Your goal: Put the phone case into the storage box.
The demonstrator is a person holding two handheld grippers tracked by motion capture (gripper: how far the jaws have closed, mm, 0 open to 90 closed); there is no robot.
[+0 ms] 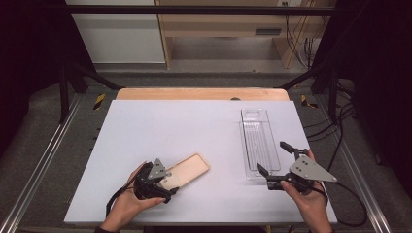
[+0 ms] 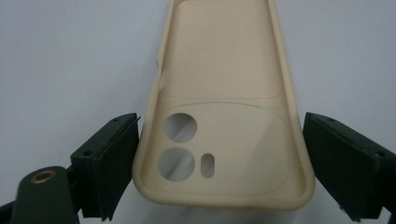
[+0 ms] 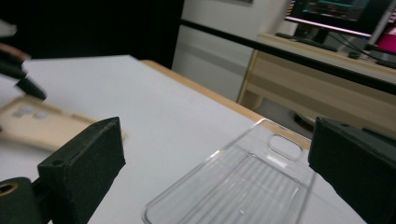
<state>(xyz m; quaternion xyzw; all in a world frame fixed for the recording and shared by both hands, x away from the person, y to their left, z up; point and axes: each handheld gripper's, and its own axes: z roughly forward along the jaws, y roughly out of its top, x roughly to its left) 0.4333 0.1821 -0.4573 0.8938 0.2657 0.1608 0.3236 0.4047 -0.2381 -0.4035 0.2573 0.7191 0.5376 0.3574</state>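
Observation:
A beige phone case (image 1: pixel 187 170) lies inside-up on the white table (image 1: pixel 160 126), near the front left. My left gripper (image 1: pixel 170 180) straddles its camera-hole end, and its pads (image 2: pixel 116 154) rest against both long sides of the case (image 2: pixel 224 121). My right gripper (image 1: pixel 271 157) hangs open over the near end of a clear plastic tray (image 1: pixel 257 136); nothing sits between its wide-spread jaws. The right gripper view looks along my right gripper (image 3: pixel 215 135) over the tray (image 3: pixel 243 186), with the beige case (image 3: pixel 37 121) far off at the left.
The table's far edge shows a wooden strip (image 1: pixel 204 93). Metal frame rails (image 1: pixel 43 160) run along both sides of the table. Wooden shelving (image 1: pixel 228 24) and loose cables (image 1: pixel 340 121) stand beyond it.

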